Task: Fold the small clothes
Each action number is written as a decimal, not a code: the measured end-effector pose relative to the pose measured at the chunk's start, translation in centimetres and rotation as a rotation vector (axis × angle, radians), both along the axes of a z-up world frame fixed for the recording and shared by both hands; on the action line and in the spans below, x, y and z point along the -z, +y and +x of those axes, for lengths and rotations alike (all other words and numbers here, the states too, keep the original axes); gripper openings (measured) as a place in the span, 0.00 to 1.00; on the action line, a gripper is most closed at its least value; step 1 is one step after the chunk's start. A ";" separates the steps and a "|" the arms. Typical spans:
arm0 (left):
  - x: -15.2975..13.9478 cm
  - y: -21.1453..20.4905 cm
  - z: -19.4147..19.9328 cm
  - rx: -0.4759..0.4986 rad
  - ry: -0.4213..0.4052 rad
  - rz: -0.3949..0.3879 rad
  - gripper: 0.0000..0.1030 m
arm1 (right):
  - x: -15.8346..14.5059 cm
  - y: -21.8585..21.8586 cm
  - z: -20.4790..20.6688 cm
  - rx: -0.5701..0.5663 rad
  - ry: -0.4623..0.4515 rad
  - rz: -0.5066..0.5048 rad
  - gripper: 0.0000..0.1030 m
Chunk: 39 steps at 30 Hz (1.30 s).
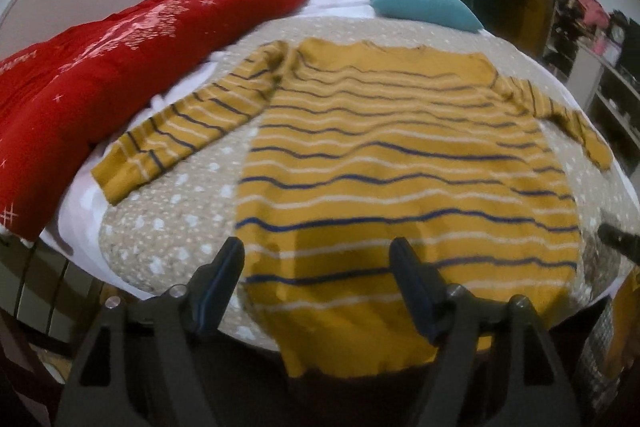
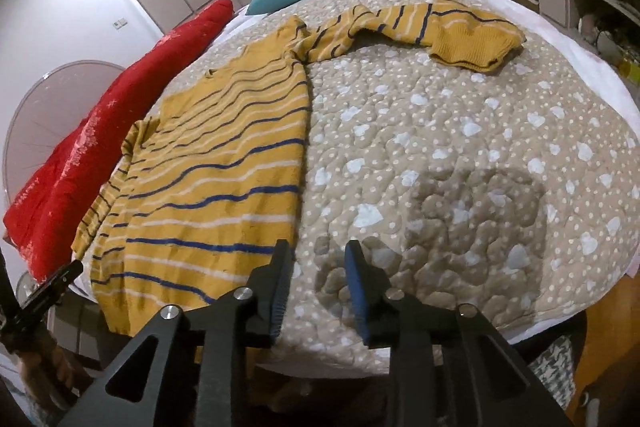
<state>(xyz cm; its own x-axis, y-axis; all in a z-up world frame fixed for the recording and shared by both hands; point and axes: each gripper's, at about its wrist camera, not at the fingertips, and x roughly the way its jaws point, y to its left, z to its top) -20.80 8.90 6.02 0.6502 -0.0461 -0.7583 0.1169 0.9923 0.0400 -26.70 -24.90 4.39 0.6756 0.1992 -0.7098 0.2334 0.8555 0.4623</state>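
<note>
The striped mustard sweater lay flat, hem overhanging the bed's near edge on the dotted quilt, sleeves spread. The left gripper and right gripper hovered with fingers spread, empty. Laying-out looked finished; folding seemingly called for pinching a sleeve next.

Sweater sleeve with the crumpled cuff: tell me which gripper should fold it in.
Right, probably. The right gripper is open at the sweater edge nearest that sleeve; the left gripper sits over the hem's other side.
</note>
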 end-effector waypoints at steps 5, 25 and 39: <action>0.7 -1.6 0.4 0.038 0.006 0.023 0.73 | 0.5 0.0 0.2 0.003 0.005 -0.006 0.33; 3.7 -6.8 6.7 0.119 0.053 0.023 0.77 | -1.3 2.9 5.4 -0.016 -0.049 -0.222 0.47; 5.8 -7.0 7.1 0.125 0.029 -0.012 0.94 | -0.9 -5.3 6.4 0.197 -0.037 -0.128 0.54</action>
<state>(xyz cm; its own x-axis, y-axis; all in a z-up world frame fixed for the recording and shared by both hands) -13.67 1.85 0.23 0.6166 -0.1346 -0.7757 0.2409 0.9703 0.0231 -20.28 -30.21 5.29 0.7184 -0.0293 -0.6950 0.3869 0.8472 0.3641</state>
